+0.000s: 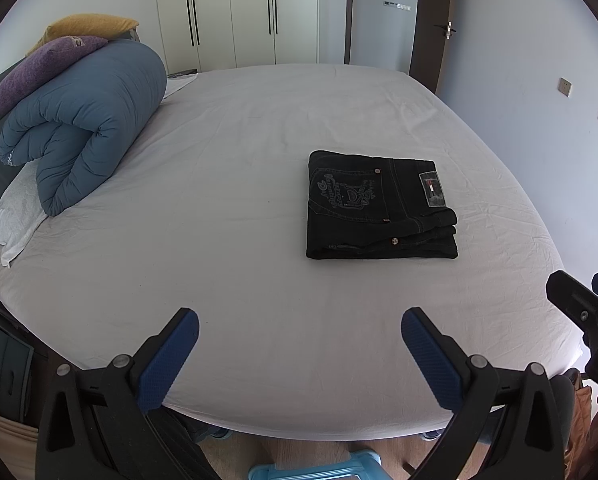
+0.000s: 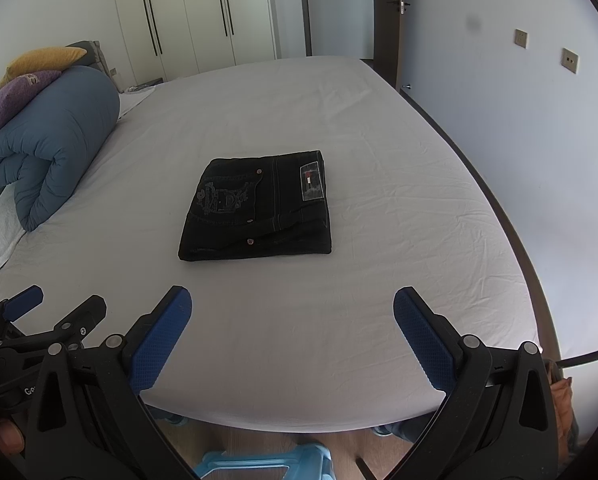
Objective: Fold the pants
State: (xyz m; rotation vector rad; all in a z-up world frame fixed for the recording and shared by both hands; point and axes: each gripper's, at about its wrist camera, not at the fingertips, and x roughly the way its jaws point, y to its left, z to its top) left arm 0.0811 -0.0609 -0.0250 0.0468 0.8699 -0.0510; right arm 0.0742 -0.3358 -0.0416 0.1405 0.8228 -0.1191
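Observation:
Black jeans (image 1: 381,206) lie folded into a compact rectangle on the white bed sheet (image 1: 235,216), back pocket embroidery and label facing up. They also show in the right wrist view (image 2: 257,208). My left gripper (image 1: 299,322) is open and empty, held over the bed's near edge, well short of the jeans. My right gripper (image 2: 292,300) is open and empty, also near the front edge. The right gripper shows at the right edge of the left wrist view (image 1: 579,292). The left gripper shows at the lower left of the right wrist view (image 2: 59,304).
A rolled blue duvet (image 1: 83,128) with purple and yellow pillows (image 1: 47,64) lies at the bed's left. White wardrobes (image 1: 235,12) stand behind. A wall (image 2: 519,140) runs along the bed's right side. A light blue stool (image 1: 315,468) stands on the floor below.

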